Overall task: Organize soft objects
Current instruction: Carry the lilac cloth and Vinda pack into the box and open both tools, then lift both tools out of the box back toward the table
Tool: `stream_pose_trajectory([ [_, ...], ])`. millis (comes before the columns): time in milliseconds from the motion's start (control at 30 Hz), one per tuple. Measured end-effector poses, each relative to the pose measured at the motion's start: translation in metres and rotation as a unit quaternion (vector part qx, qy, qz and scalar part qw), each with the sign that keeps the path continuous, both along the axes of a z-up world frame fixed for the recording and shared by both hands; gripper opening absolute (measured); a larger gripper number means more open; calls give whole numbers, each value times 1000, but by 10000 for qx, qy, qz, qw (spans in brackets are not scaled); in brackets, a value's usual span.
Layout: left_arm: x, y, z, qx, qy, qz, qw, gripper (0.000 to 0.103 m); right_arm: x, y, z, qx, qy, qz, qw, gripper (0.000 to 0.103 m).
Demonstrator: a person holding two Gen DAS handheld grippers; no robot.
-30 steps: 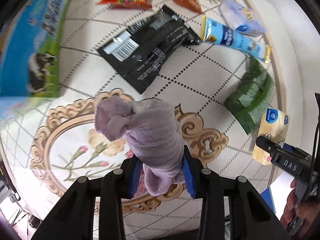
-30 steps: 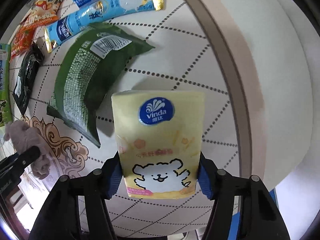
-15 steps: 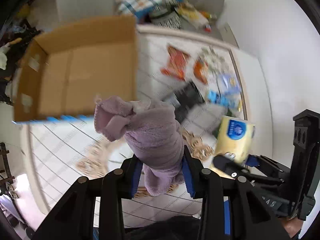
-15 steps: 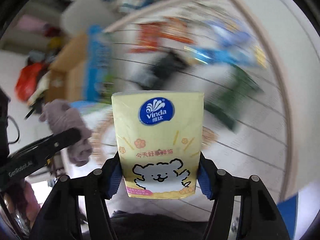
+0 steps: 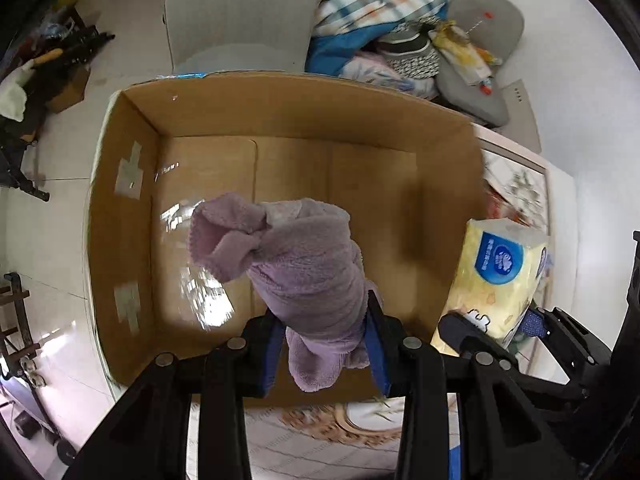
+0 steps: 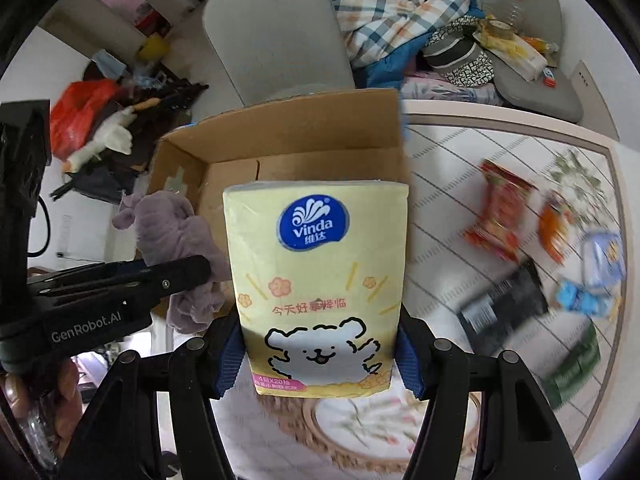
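Nearest us, our left tool (image 5: pixel 326 344) pinches a fluffy lilac rolled towel (image 5: pixel 296 272), and our right tool (image 6: pixel 318 354) clamps a soft yellow Vinda tissue pack (image 6: pixel 320 280) between its blue pads. A second ago both hung over the patterned counter (image 6: pixel 460 208) among the snack packets; now both have swung across to the open brown cardboard box (image 5: pixel 280 112), the towel above its bare floor, the tissues at its near-right edge. We judge release comes next.

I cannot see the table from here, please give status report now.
Left gripper shut on purple towel, above open cardboard box. Right gripper shut on yellow tissue pack, beside box. Nothing in the way.
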State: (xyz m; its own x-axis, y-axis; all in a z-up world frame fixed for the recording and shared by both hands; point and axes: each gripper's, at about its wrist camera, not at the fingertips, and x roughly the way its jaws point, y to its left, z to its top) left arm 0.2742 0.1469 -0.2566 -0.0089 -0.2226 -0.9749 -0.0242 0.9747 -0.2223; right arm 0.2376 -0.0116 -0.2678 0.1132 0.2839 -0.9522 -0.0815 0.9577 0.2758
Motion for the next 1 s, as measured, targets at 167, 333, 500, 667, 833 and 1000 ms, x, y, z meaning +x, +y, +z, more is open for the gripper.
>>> stream_pose_trajectory([
  [167, 35, 8, -38, -119, 288, -78, 9995, 34, 44, 34, -26, -319, 251, -19, 9992, 66],
  [333, 61, 8, -63, -272, 509, -79, 9983, 34, 72, 43, -57, -550, 514, -19, 9972, 66],
  [500, 76, 5, -66, -227, 559, -179, 9980, 37, 89, 52, -71, -527, 517, 9, 9973, 66],
  [667, 79, 20, -72, -117, 786, 111, 9968, 38, 102, 58, -84, -496, 576, -1, 9971, 67],
  [833, 74, 26, -64, 112, 667, 73, 9977, 65, 105, 59, -82, -468, 624, -130, 9969, 86],
  [1000, 61, 33, -49, 423, 344, 67, 9985, 91, 100, 58, -68, -553, 588, -71, 9967, 86],
])
